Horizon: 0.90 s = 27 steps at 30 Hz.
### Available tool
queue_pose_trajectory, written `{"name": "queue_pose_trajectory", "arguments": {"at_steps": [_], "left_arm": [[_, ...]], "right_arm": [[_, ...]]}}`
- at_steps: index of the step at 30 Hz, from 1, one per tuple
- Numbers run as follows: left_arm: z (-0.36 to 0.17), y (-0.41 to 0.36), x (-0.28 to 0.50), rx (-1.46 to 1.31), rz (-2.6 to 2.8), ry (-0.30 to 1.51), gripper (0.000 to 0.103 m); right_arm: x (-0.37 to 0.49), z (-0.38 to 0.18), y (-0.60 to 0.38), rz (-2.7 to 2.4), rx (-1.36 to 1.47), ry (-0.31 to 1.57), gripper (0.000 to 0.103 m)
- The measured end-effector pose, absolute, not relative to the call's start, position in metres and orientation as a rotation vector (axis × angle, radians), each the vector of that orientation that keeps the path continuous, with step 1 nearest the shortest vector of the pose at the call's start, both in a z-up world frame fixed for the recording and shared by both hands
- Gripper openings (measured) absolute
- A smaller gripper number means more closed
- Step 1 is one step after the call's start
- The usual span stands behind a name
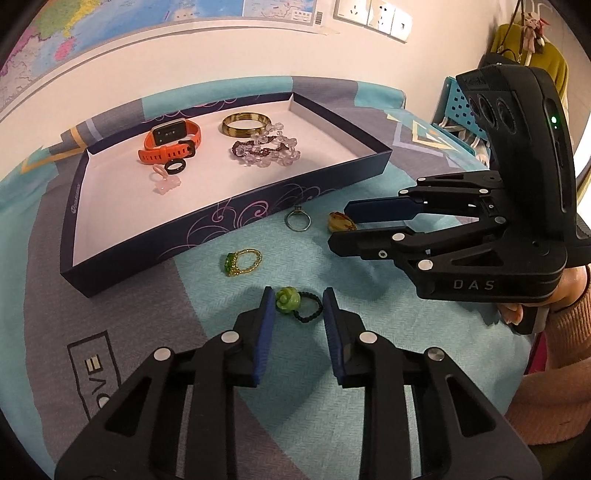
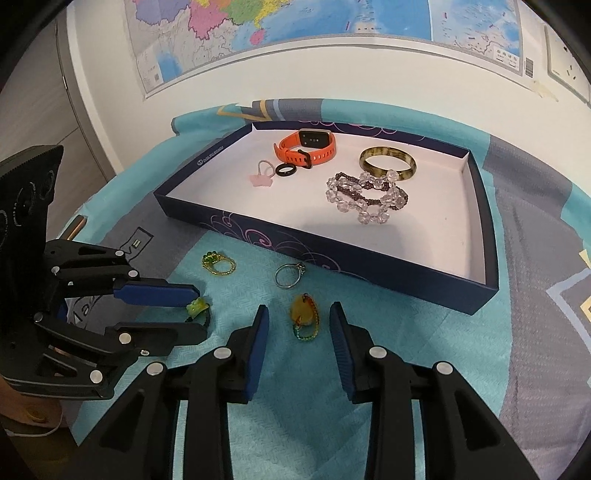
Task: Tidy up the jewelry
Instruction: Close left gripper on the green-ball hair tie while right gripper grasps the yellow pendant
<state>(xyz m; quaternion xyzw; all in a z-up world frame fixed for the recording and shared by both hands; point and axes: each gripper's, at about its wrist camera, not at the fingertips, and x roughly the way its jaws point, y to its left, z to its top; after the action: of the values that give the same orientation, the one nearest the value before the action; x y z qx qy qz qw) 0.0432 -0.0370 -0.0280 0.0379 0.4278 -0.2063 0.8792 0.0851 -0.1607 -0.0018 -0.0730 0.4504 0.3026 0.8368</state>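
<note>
My left gripper [image 1: 298, 301] has its jaws wide apart around the green rose ring [image 1: 291, 300] with the black braided band, not gripping. My right gripper [image 2: 298, 317] is likewise spread around the amber beaded ring [image 2: 305, 316]. Both rings lie on the teal woven cloth [image 2: 332, 424] before the shallow navy cardboard tray [image 2: 369, 260]. A wall map [image 2: 295, 33] hangs behind.

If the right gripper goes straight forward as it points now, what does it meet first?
Most likely the amber ring, which lies on the cloth between the open fingers of the right gripper. Beyond it is the silver ring, then the box wall. Height above the cloth is unclear.
</note>
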Motion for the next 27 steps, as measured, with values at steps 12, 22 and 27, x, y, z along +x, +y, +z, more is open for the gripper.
{"name": "queue_pose_trajectory", "arguments": {"at_steps": [12,22,27], "left_arm": [[-0.020,-0.030,0.041,0.051,-0.427,0.867,0.026],[-0.010,-0.022,0.041,0.032,-0.404,0.827,0.026],[-0.004,-0.018,0.045,0.033,-0.387,0.809,0.026]], "right_arm": [[0.083,0.003,-0.161,0.633,-0.162,0.927,0.014],[0.082,0.020,-0.167,0.647,-0.118,0.885,0.014],[0.084,0.027,-0.167,0.649,-0.110,0.868,0.014]]}}
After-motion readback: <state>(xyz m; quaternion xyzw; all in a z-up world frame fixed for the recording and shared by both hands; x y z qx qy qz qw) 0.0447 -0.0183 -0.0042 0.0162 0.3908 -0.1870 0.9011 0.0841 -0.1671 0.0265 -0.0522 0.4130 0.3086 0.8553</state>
